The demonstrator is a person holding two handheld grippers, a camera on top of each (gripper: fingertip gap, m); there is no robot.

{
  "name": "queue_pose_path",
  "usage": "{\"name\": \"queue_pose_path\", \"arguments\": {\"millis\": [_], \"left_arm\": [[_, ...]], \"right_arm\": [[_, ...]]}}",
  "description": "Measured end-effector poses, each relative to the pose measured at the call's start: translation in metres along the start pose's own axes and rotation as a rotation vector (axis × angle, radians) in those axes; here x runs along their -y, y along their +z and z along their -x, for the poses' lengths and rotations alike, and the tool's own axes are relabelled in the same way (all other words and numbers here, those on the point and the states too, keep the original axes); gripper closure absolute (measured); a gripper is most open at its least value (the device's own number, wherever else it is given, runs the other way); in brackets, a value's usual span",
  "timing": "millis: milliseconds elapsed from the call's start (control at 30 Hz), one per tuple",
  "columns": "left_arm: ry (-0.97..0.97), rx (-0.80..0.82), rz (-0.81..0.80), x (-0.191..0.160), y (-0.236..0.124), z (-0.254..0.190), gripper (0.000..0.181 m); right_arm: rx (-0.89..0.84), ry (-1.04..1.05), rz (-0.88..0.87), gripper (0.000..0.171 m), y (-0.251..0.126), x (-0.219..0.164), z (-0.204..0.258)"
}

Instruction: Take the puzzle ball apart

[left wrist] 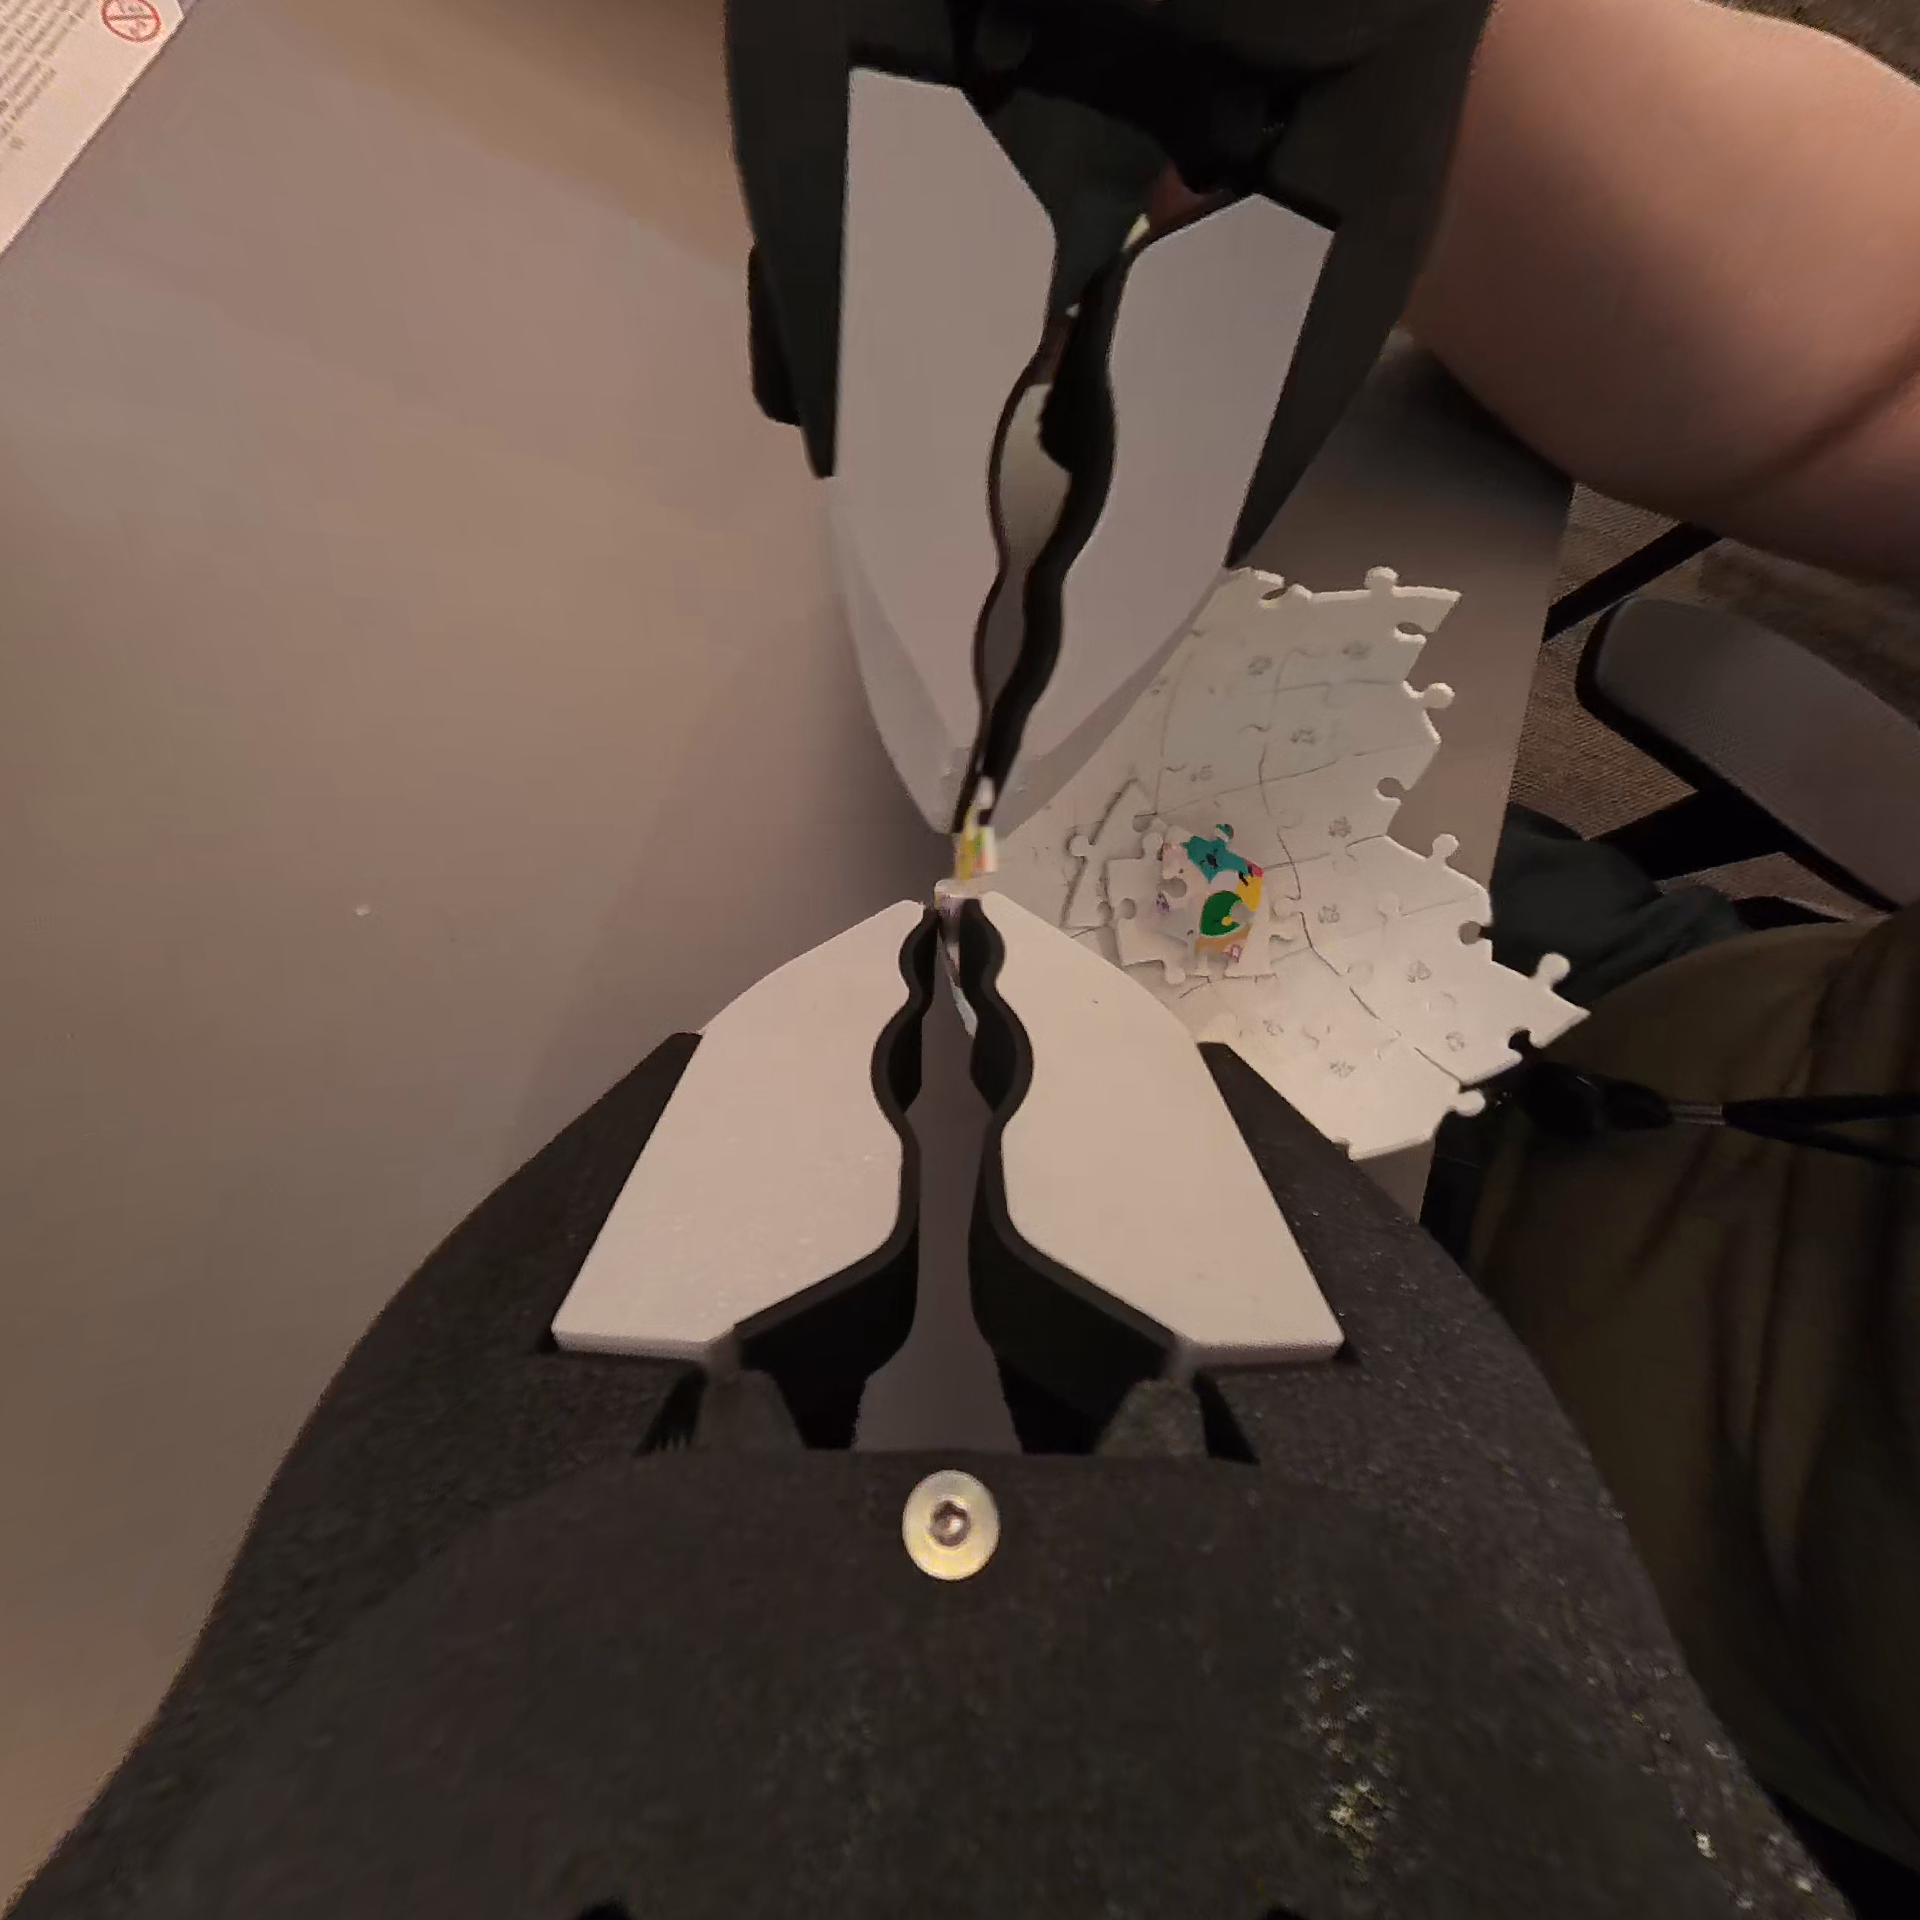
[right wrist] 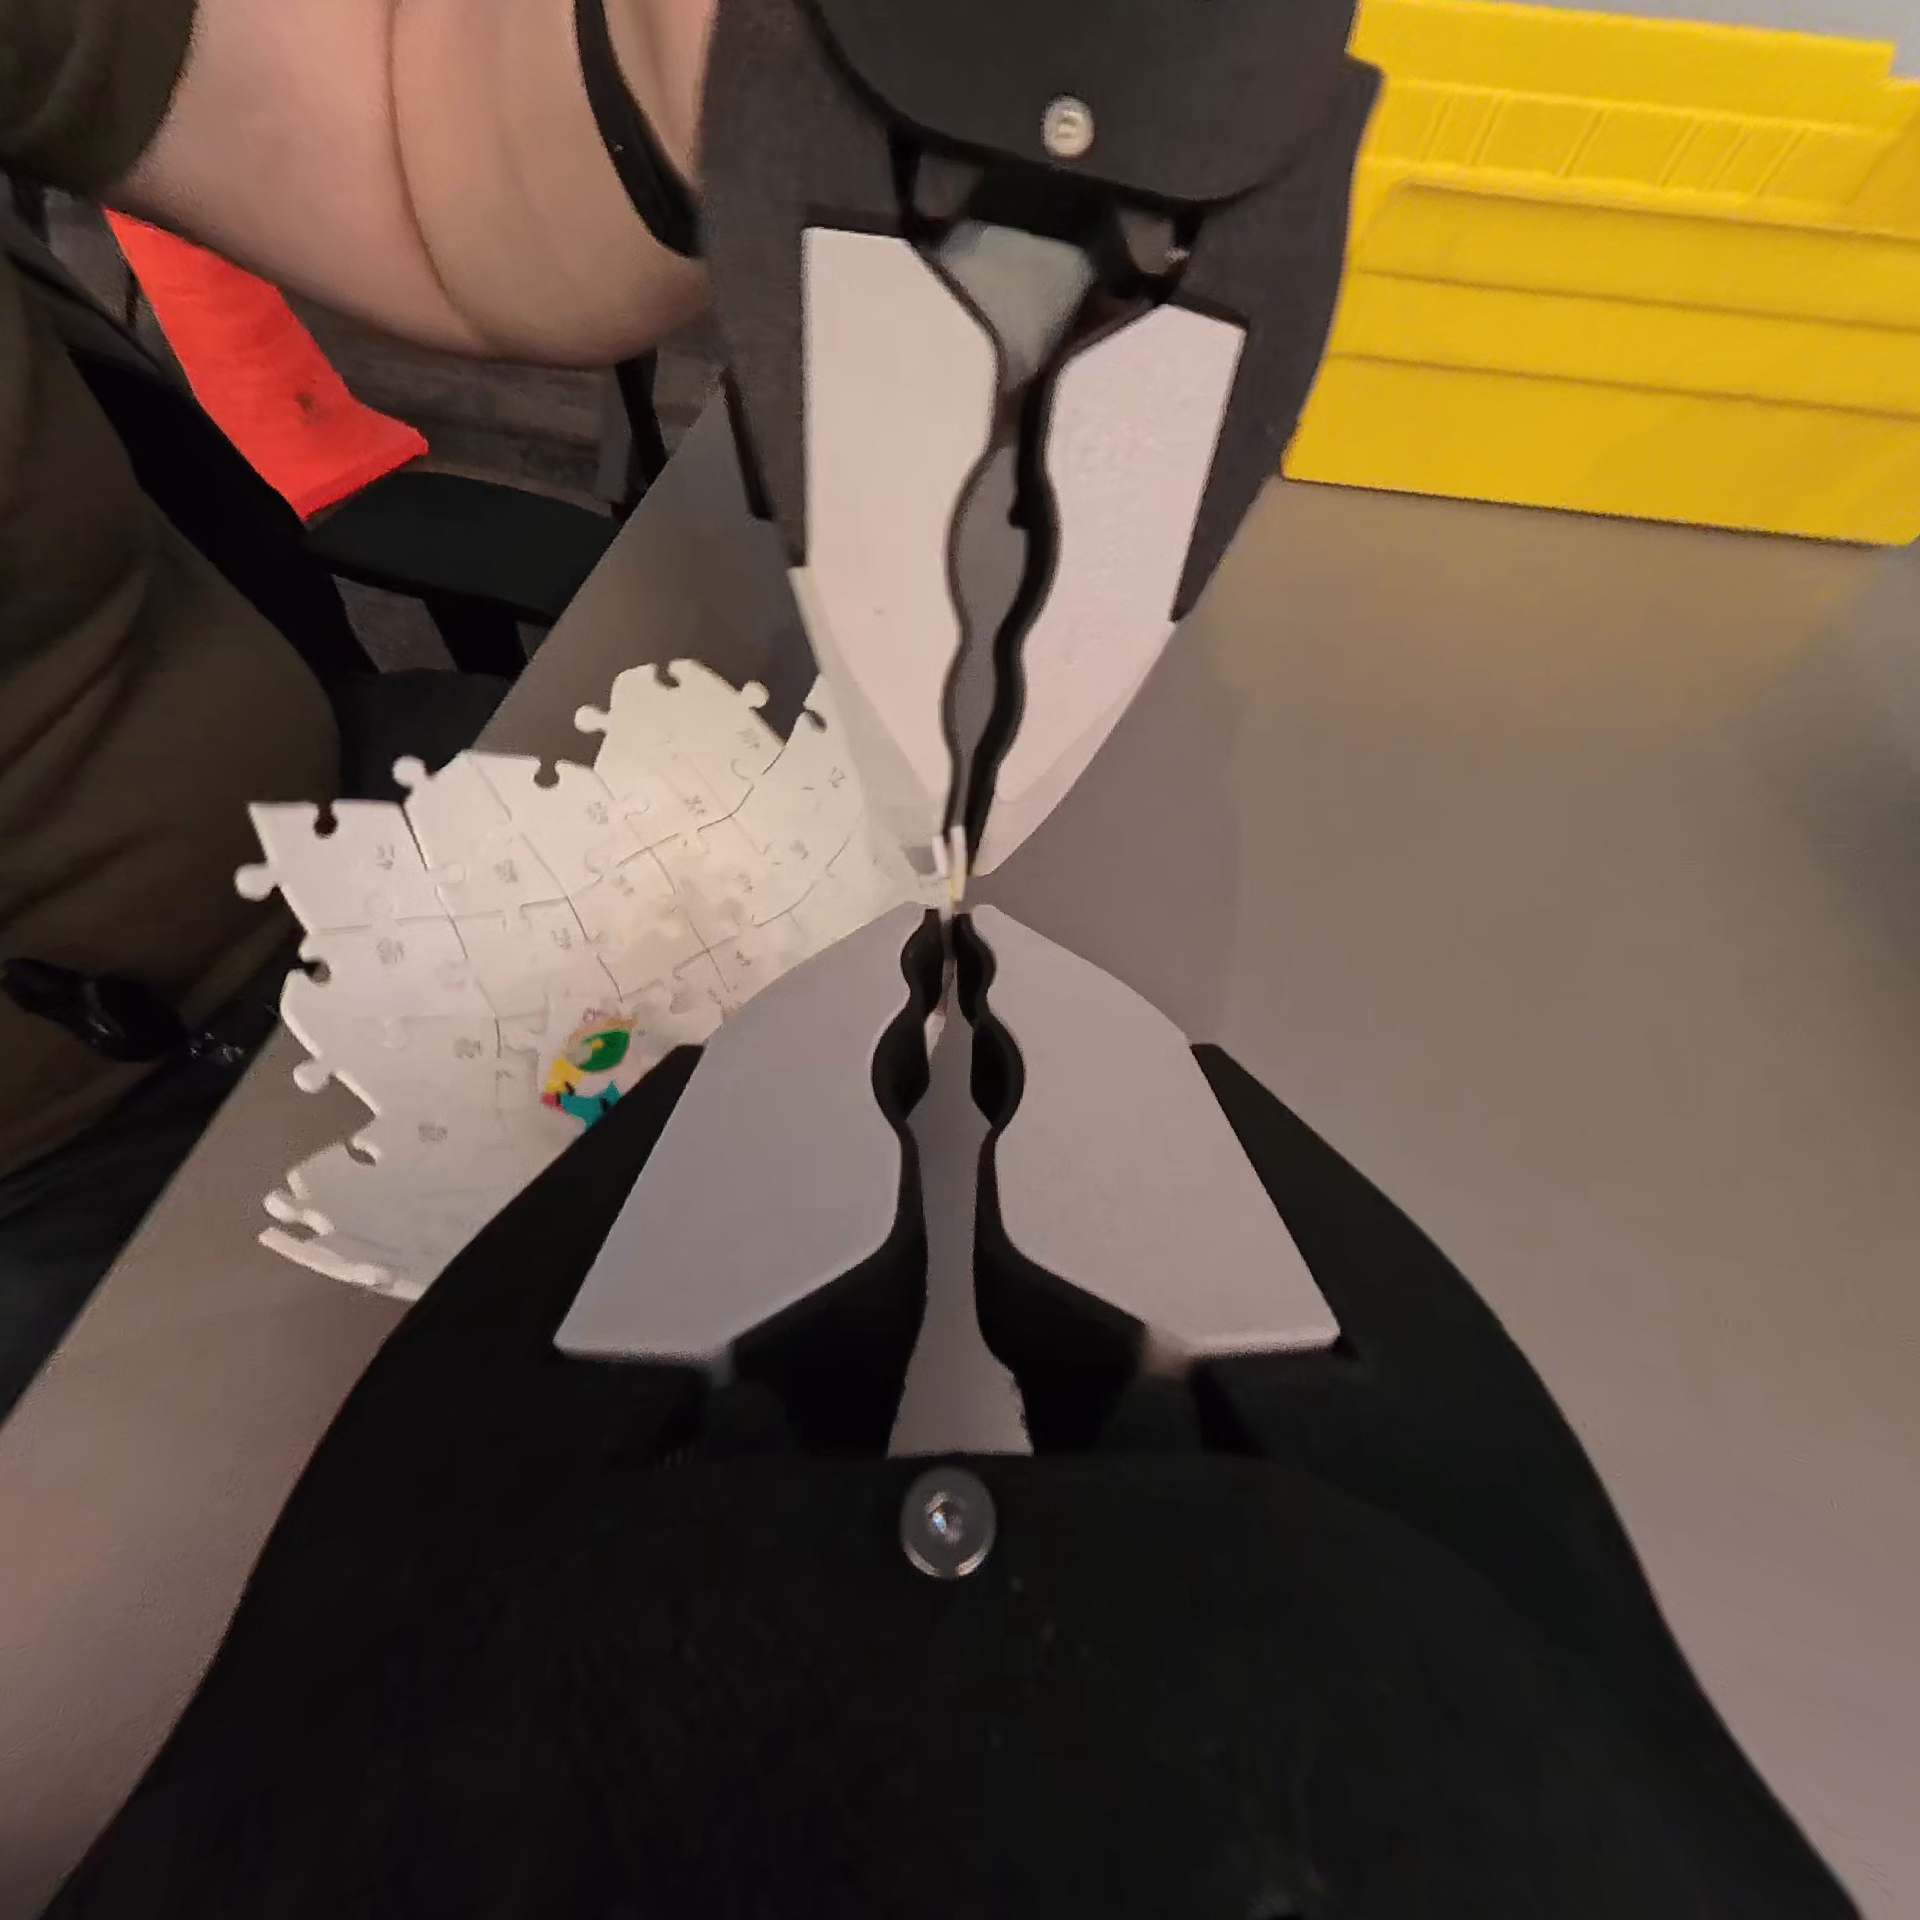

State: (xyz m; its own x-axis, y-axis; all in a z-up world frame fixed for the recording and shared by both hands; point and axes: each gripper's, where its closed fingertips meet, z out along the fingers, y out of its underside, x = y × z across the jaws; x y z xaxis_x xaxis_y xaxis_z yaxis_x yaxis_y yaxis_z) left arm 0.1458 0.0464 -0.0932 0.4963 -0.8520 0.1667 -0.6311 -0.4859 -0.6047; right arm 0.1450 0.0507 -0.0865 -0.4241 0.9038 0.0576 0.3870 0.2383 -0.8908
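Both hand-held grippers meet tip to tip above the grey table point(right wrist: 1507, 935). Your left hand-held gripper point(left wrist: 948, 920), seen along its own white fingers point(left wrist: 769, 1122) in the left wrist view, has its jaws drawn narrow, the tips pinching a small puzzle piece point(left wrist: 975, 854) whose printed side shows yellow and white. Your right hand-held gripper point(right wrist: 954, 920) faces it from the opposite side, jaws likewise nearly shut, tips pressed on the same small piece point(right wrist: 954, 854); you cannot tell from either view whether this is one piece or two joined ones. In each wrist view the other gripper enters from the top edge of the frame, fingers pointing down at the meeting point.

Lying on the table just beside the tips, near its front edge, is the opened puzzle ball point(left wrist: 1330, 831): a curved white shell of interlocked pieces, hollow side up, with jagged knobs and notches around its rim. Inside the shell point(right wrist: 499, 935) rest loose pieces, one turned to show teal, green and yellow print point(left wrist: 1216, 904).

A yellow bin point(right wrist: 1621, 291) stands at the far side of the table. A sheet of paper point(left wrist: 73, 94) lies at the table's other corner. Your bare forearm point(left wrist: 1683, 312) crosses the upper frame.
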Motion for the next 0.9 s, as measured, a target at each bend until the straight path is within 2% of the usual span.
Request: {"name": "queue_pose_path", "arguments": {"millis": [133, 367, 500, 567, 667, 733, 900], "left_arm": [[-0.022, 0.007, -0.022, 0.003, -0.004, 0.001, 0.171], [-0.127, -0.076, -0.139, 0.019, -0.023, 0.000, 0.161], [-0.034, -0.052, -0.068, 0.030, -0.012, -0.002, 0.155], [0.026, -0.025, 0.013, 0.027, -0.002, -0.001, 0.153], [0.062, -0.028, 0.091, 0.020, 0.012, -0.001, 0.158], [0.066, -0.044, 0.099, 0.019, 0.014, -0.002, 0.175], [0.051, -0.040, 0.128, 0.014, 0.015, 0.005, 0.179]], "right_arm": [[0.029, 0.090, -0.043, 0.168, -0.001, 0.000, -0.004], [0.068, 0.182, 0.002, 0.151, -0.004, -0.010, -0.001], [0.107, 0.270, 0.037, 0.150, -0.002, -0.021, -0.001], [0.150, 0.313, 0.060, 0.157, 0.002, -0.028, 0.003], [0.190, 0.330, 0.054, 0.165, 0.004, -0.030, 0.007], [0.197, 0.336, 0.051, 0.165, 0.004, -0.030, 0.007], [0.169, 0.269, 0.066, 0.167, 0.007, -0.033, 0.005]]}}
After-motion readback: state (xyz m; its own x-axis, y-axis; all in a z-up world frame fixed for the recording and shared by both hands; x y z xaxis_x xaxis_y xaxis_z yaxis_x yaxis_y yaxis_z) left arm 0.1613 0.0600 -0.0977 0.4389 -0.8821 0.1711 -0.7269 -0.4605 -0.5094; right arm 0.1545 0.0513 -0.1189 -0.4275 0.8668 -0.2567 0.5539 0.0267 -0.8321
